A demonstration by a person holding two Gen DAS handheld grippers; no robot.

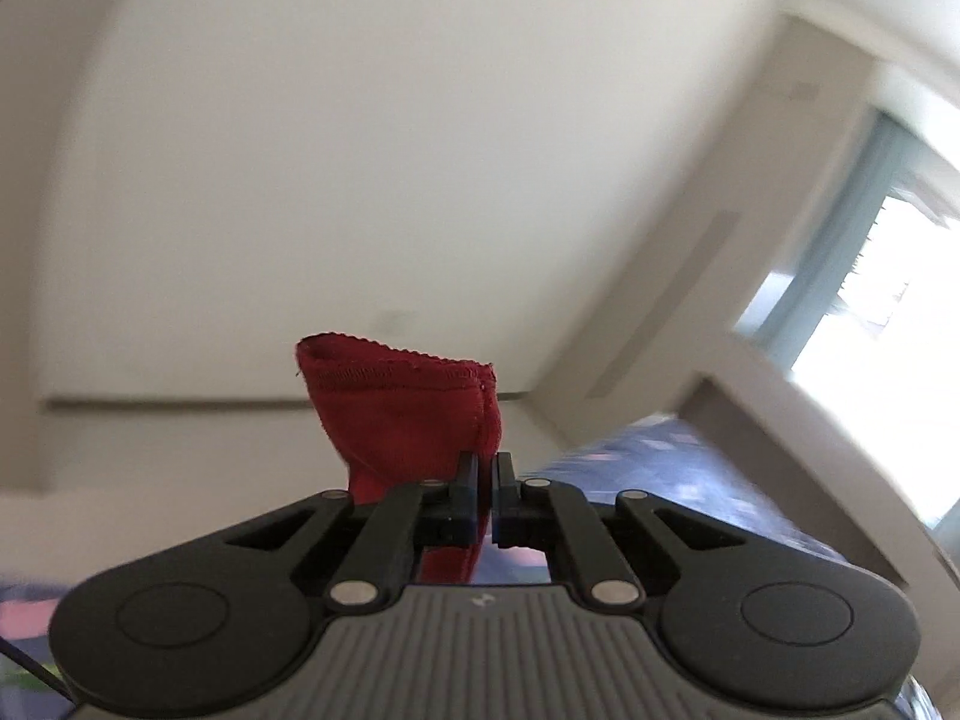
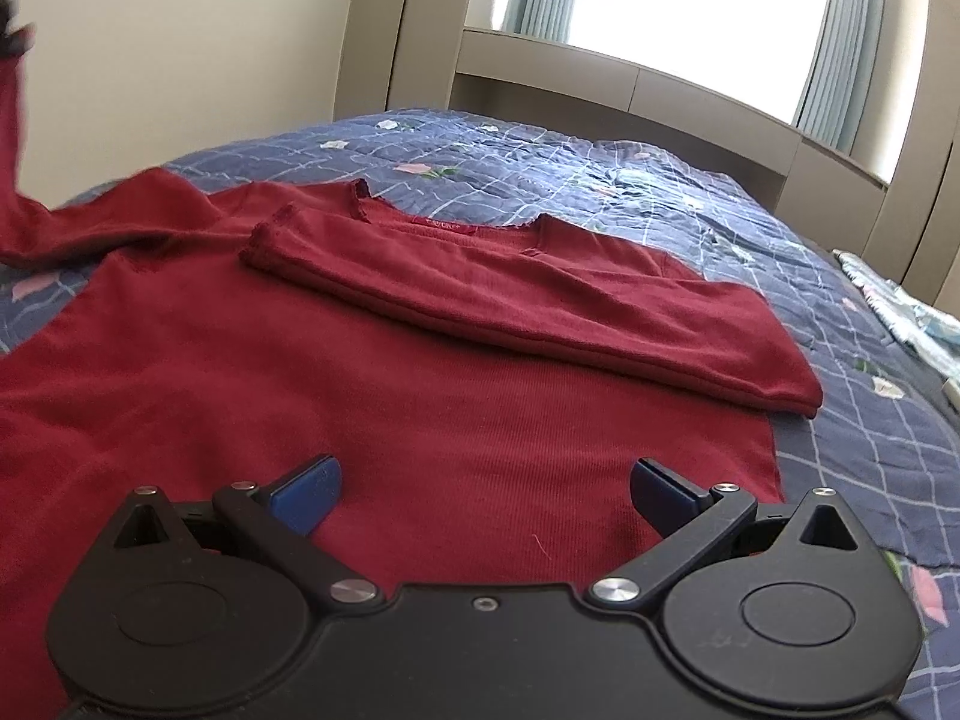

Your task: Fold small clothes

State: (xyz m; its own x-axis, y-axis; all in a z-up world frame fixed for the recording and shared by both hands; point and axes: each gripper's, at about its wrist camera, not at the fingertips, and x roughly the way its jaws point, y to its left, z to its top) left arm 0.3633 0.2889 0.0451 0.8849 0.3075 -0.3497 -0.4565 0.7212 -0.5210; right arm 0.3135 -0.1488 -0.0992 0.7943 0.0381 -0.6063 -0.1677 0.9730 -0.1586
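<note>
The red top point(image 2: 372, 396) lies spread on the bed point(image 2: 600, 180), one sleeve point(image 2: 528, 300) already folded across its chest, so the second sleeve is the step in hand. The left hand-held gripper point(image 1: 485, 480) is pinched tight on that sleeve's cuff point(image 1: 402, 402) and lifted high; next it should carry the cuff across the chest. The right hand-held gripper point(image 2: 485, 498) hovers wide open and empty over the hem, with only a pale cloth point(image 2: 900, 312) at the bed's edge nearby.
</note>
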